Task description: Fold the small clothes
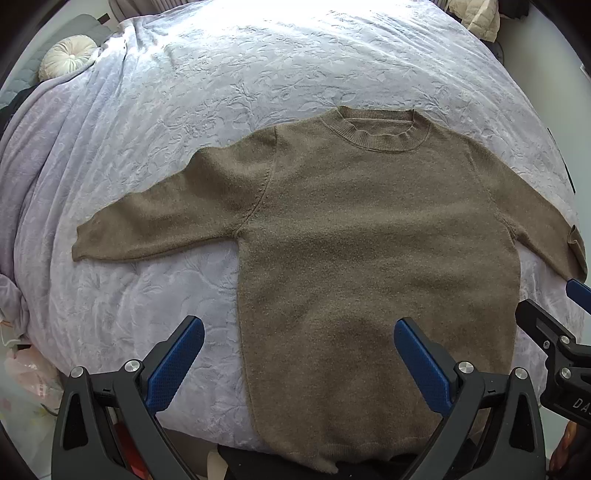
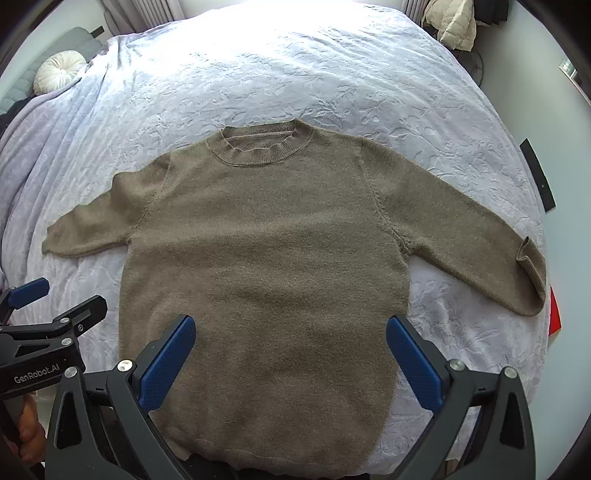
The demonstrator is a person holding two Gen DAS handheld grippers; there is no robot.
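Grippers [image 1: 299, 336] agape; sweater [image 1: 369, 240] hem cut off

A bed fills most of both views, covered by a pale lavender bedspread [image 2: 332, 74] with an embossed leaf and flower pattern. Strong daylight washes out its far edge at the top centre of the frame. A round white tufted cushion [image 2: 59, 72] sits at upper left, beside a grey quilted headboard [image 2: 70, 42]. A cream padded jacket [image 2: 456, 26] hangs at upper right. Curtain folds [image 2: 122, 14] show at top left. The floor at right is pale.
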